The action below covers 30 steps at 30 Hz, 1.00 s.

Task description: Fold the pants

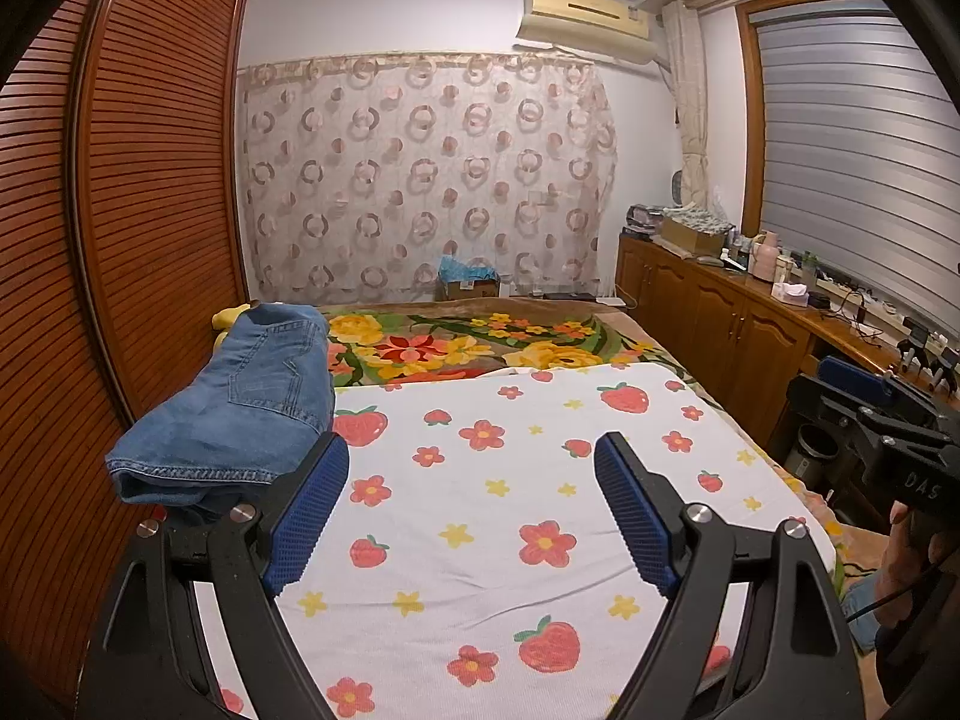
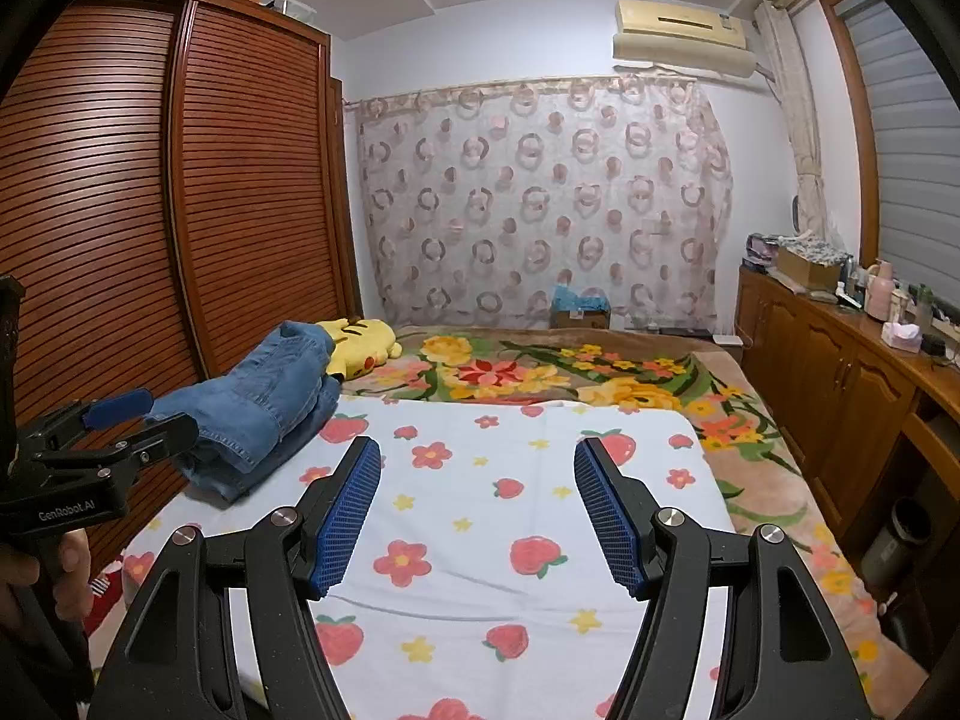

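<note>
Folded jeans (image 1: pixel 240 408) partly hide a yellow plush (image 2: pixel 360 345); left gripper (image 1: pixel 474 462) and right gripper (image 2: pixel 477 468) jaws gape, released.

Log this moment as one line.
left gripper: open, empty | right gripper: open, empty | jeans: folded, bed's left edge | strawberry sheet: bare centre

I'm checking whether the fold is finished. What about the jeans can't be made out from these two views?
- Left wrist view: the left gripper, open, has a finger covering the near corner of the jeans.
- Right wrist view: the left gripper's body covers the jeans' near left end.
- Both views: the layers underneath and the side facing the wardrobe are hidden.
- The right gripper, open, hides nothing of them.
</note>
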Available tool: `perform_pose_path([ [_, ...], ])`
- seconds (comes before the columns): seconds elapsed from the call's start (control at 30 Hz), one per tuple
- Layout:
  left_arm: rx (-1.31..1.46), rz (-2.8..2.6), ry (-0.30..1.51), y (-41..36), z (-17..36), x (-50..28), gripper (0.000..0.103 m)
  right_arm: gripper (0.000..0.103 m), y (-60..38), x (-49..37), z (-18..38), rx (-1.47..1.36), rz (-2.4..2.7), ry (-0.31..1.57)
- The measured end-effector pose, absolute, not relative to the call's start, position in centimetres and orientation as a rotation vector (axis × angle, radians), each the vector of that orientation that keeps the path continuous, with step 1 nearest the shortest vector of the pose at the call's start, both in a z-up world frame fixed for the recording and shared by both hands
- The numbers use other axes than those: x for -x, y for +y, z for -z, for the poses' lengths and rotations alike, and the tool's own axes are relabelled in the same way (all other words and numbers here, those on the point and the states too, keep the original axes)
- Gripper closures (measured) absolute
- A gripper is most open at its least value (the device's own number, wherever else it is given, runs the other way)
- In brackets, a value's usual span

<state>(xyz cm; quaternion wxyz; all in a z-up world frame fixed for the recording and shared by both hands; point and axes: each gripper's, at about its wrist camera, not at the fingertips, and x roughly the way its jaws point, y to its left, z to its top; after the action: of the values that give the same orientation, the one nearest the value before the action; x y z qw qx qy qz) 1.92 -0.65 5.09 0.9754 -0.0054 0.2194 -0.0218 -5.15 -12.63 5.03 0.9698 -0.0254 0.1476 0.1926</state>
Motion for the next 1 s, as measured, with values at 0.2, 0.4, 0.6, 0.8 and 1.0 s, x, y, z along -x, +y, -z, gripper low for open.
perform_pose_path([
  [0.2, 0.010, 0.042, 0.442, -0.69, -5.07, -1.90, 0.019, 0.034, -12.82, 5.04, -5.12, 0.055, -0.390, 0.299],
  [0.4, 0.012, 0.042, 0.441, -0.72, -5.01, -1.89, 0.019, 0.034, -12.89, 4.95, -5.17, 0.054, -0.392, 0.301],
  [0.6, 0.013, 0.043, 0.440, -0.75, -4.98, -1.86, 0.019, 0.034, -12.92, 5.04, -5.12, 0.054, -0.392, 0.299],
  [0.8, 0.014, 0.042, 0.440, -0.77, -4.89, -1.85, 0.019, 0.034, -12.80, 5.08, -5.20, 0.053, -0.390, 0.296],
  [1.0, 0.014, 0.044, 0.438, -0.80, -5.03, -2.00, 0.019, 0.034, -12.68, 5.12, -5.11, 0.051, -0.390, 0.294],
])
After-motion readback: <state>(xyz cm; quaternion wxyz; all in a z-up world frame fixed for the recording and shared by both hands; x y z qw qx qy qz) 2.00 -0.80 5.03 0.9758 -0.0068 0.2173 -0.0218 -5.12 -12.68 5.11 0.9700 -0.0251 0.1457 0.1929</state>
